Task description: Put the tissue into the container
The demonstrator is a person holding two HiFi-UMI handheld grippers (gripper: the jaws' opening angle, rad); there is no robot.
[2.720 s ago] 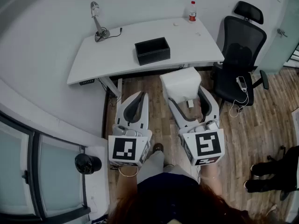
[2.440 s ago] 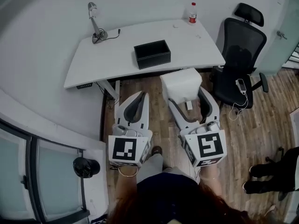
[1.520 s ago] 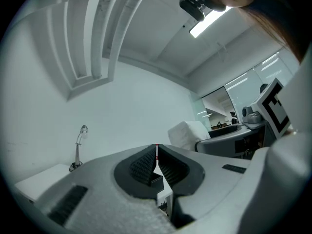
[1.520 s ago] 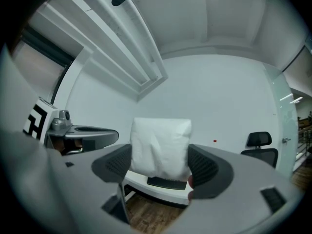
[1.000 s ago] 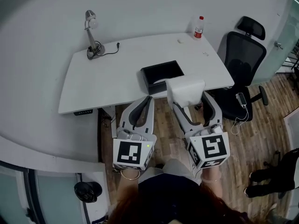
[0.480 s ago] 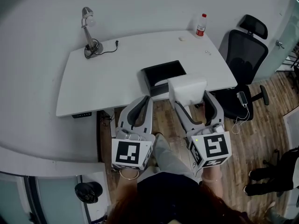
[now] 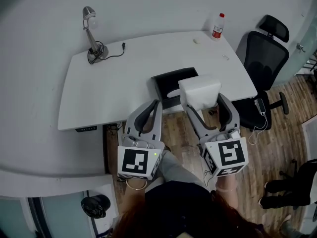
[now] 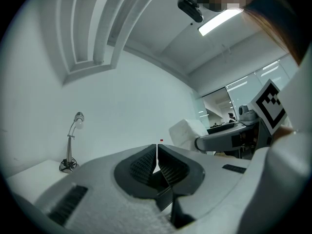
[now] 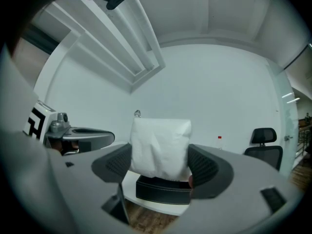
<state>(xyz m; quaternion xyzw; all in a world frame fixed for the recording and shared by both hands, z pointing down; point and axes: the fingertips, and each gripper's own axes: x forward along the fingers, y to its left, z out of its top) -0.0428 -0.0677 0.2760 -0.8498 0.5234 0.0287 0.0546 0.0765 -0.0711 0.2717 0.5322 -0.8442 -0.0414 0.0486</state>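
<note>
A white tissue pack (image 7: 199, 92) is held in my right gripper (image 7: 205, 105), whose jaws are shut on its two sides; in the right gripper view the tissue pack (image 9: 160, 147) fills the space between the pads. It hangs over the near right corner of the black open container (image 7: 171, 85), which stands at the front edge of the white desk (image 7: 114, 76). The container (image 9: 163, 189) shows just below the pack in the right gripper view. My left gripper (image 7: 150, 109) is shut and holds nothing, to the left of the pack and short of the desk's front edge.
A desk lamp (image 7: 91, 31) stands at the desk's back left with its cable beside it. A bottle with a red label (image 7: 217, 26) is at the back right. A black office chair (image 7: 267, 58) stands right of the desk on the wooden floor (image 7: 277, 148).
Both grippers have come forward to the desk. The tissue pack, earlier over the floor, now hangs at the container's near corner.
</note>
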